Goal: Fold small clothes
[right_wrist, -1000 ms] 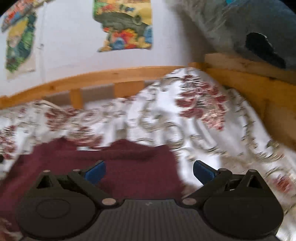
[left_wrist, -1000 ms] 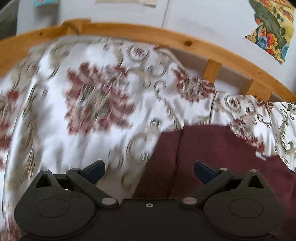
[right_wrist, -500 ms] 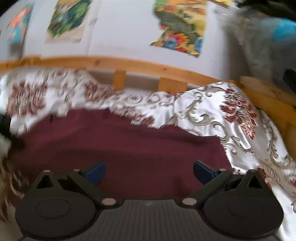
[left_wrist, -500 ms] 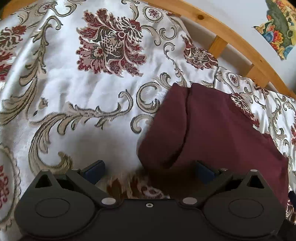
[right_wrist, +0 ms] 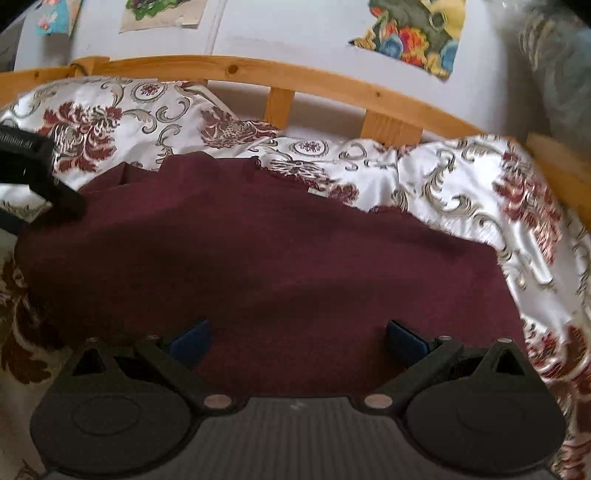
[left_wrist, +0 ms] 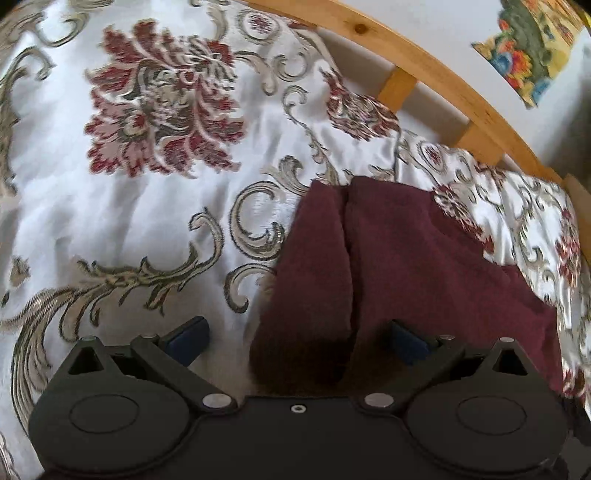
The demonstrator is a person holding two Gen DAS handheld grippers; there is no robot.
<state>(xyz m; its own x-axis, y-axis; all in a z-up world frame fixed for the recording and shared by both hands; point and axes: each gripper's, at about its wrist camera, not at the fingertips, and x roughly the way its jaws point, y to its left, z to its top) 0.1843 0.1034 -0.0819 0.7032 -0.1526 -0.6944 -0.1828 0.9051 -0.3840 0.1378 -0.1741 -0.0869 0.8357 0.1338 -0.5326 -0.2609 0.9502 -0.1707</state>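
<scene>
A maroon garment lies spread on a floral bedspread. In the left wrist view its left part shows a folded-over flap along the left edge. My left gripper is open and empty, hovering over that left edge, with one blue fingertip over the bedspread and the other over the cloth. My right gripper is open and empty above the garment's near middle. The left gripper also shows as a black shape at the left edge of the right wrist view.
The white bedspread with dark red flowers and scrolls covers the bed. A wooden bed rail with slats runs behind it, against a white wall with colourful posters. A grey furry thing is at the far right.
Both grippers have come down and closer over the garment. The right gripper has swung left, from the garment's right edge to over its middle. Both stay open.
</scene>
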